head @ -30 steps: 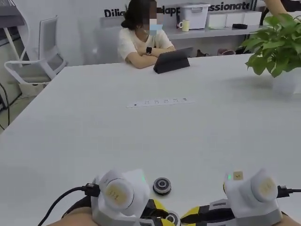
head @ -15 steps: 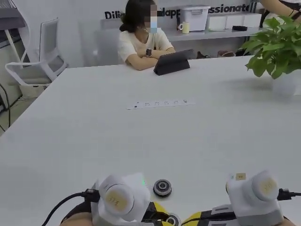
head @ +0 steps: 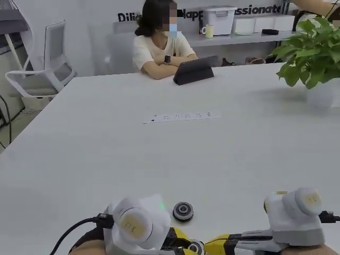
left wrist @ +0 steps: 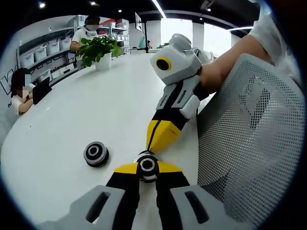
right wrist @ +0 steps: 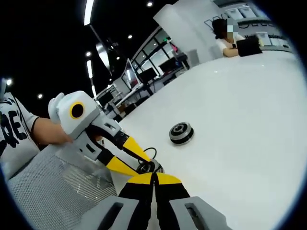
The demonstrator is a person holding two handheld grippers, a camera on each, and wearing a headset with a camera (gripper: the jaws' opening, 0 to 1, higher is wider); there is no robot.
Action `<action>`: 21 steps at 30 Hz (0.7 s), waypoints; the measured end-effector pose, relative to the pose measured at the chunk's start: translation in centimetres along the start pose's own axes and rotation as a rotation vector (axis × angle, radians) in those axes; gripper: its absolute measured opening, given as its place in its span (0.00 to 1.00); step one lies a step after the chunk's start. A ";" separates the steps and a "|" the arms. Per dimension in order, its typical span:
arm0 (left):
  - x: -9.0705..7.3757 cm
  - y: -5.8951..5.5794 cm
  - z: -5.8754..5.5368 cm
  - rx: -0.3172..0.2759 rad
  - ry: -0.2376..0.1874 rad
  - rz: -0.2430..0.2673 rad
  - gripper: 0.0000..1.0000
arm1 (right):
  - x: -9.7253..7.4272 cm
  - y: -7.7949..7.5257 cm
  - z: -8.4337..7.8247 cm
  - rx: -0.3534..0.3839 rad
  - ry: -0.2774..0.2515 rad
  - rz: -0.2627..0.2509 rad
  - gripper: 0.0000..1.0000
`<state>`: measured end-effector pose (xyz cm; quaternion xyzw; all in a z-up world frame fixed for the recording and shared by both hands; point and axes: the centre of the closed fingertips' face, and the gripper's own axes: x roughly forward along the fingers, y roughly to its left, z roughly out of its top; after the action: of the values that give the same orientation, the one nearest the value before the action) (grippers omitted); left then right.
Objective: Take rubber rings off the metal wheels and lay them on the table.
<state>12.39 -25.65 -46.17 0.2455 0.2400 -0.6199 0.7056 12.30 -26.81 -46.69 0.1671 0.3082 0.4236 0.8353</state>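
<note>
A small metal wheel [left wrist: 147,165] with a black rubber ring sits between the yellow jaws of my left gripper [left wrist: 147,168], which is shut on it. The held wheel [head: 195,247] is at the table's near edge. My right gripper [right wrist: 153,176] comes in from the right gripper's side, its yellow tips closed together on that wheel's rubber rim [right wrist: 149,166]. In the left gripper view the right gripper [left wrist: 149,149] points down onto the wheel's top edge. A second wheel [head: 183,211] with its ring on lies flat on the white table [head: 159,159], just beyond the jaws.
A white power strip [head: 180,115] lies mid-table. A potted plant [head: 311,48] stands at the far right. A person sits at the far side behind a dark tablet [head: 194,69]. A grey mesh chair back [left wrist: 249,134] is close behind the grippers.
My right gripper's body has shifted right and lower. The left gripper and the wheel lying on the table have stayed put.
</note>
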 end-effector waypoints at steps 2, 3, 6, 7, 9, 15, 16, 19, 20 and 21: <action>0.0 0.0 0.0 -0.001 0.000 0.003 0.07 | 0.0 0.1 0.0 0.004 -0.001 0.001 0.00; 0.0 0.0 0.0 -0.004 -0.001 0.005 0.07 | 0.0 0.1 0.1 0.005 0.000 0.001 0.00; 0.0 0.0 0.0 -0.007 0.001 0.007 0.07 | 0.0 0.2 0.1 0.000 0.000 0.003 0.00; 0.0 0.0 0.0 -0.008 0.002 0.008 0.07 | 0.0 0.2 0.1 0.001 0.000 0.004 0.00; 0.1 0.0 -0.1 -0.011 0.002 0.009 0.07 | 0.1 0.4 0.2 -0.005 0.000 0.011 0.00; 0.1 0.0 -0.1 -0.017 0.004 0.015 0.07 | 0.4 0.9 0.4 -0.024 0.004 0.027 0.00; 0.1 0.0 -0.1 -0.017 0.003 0.015 0.07 | 0.4 1.0 0.4 -0.025 0.004 0.029 0.00; 0.1 0.0 -0.1 -0.018 0.003 0.015 0.07 | 0.4 1.0 0.5 -0.024 0.002 0.034 0.00; 0.1 0.0 -0.1 -0.018 0.003 0.015 0.07 | 0.4 1.0 0.5 -0.024 0.002 0.036 0.00; 0.1 0.0 -0.1 -0.018 0.002 0.014 0.07 | 0.4 1.1 0.5 -0.025 0.003 0.037 0.00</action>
<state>12.45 -25.65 -46.27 0.2416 0.2445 -0.6125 0.7118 12.11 -25.86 -45.90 0.1616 0.3008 0.4430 0.8290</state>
